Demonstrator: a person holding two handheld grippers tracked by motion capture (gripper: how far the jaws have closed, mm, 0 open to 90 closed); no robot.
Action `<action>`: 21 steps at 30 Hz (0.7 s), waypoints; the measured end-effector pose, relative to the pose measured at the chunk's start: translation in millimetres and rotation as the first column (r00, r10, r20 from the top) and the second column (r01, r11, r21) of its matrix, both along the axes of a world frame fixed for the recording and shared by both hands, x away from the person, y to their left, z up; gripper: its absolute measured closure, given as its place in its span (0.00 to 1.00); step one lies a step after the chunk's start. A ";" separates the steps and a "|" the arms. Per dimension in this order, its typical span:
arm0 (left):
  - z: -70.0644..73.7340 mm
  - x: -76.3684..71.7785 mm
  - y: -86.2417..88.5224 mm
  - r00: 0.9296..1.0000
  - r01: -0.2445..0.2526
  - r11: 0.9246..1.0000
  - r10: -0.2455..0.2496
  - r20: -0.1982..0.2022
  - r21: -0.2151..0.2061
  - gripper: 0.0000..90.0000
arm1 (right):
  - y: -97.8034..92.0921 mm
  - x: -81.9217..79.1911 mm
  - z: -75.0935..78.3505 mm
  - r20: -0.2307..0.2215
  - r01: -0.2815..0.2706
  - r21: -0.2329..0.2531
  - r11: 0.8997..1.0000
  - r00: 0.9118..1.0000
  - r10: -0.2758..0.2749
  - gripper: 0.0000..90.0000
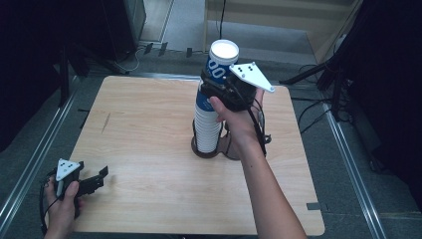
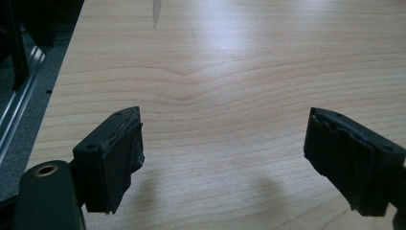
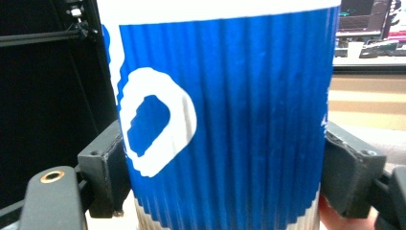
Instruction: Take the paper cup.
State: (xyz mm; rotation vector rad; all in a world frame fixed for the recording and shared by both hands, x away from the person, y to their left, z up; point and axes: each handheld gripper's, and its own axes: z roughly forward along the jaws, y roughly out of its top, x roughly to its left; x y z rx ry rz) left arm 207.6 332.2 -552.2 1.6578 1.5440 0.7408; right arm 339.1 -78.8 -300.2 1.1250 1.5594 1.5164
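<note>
right gripper (image 1: 219, 84): jaws clamped on top blue cup (image 3: 225, 120) of the cup stack (image 1: 208, 124) | left gripper (image 2: 222, 158): jaws wide apart, empty, low over table (image 1: 144, 129)

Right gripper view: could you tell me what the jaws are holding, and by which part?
The right gripper is shut on the top cup of the stack, gripping its ribbed blue side wall. The left gripper holds nothing.

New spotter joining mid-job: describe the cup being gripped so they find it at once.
On the light wooden table, right of centre, rises a tall stack of white paper cups. The topmost blue ribbed paper cup, white-rimmed with white lettering, sits clamped in the right gripper.
</note>
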 end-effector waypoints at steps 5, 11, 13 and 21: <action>-0.1 0.0 -0.2 1.000 0.000 1.000 0.000 0.000 0.000 0.16 | -8.3 0.0 2.2 0.001 0.016 0.008 1.000 1.000 -0.016 0.20; -0.1 0.0 -0.1 1.000 -0.003 1.000 0.003 0.001 -0.002 0.16 | -19.1 -2.0 2.8 0.005 0.035 0.011 0.999 0.999 -0.035 0.20; -0.1 0.0 0.1 1.000 -0.004 1.000 0.004 0.000 -0.002 0.16 | -24.5 -3.1 2.3 0.004 0.042 0.012 0.999 0.999 -0.042 0.20; -0.1 0.1 -0.1 1.000 -0.002 1.000 0.002 -0.002 -0.003 0.16 | -46.9 -5.8 -4.8 -0.009 0.080 0.008 0.997 0.997 -0.080 0.20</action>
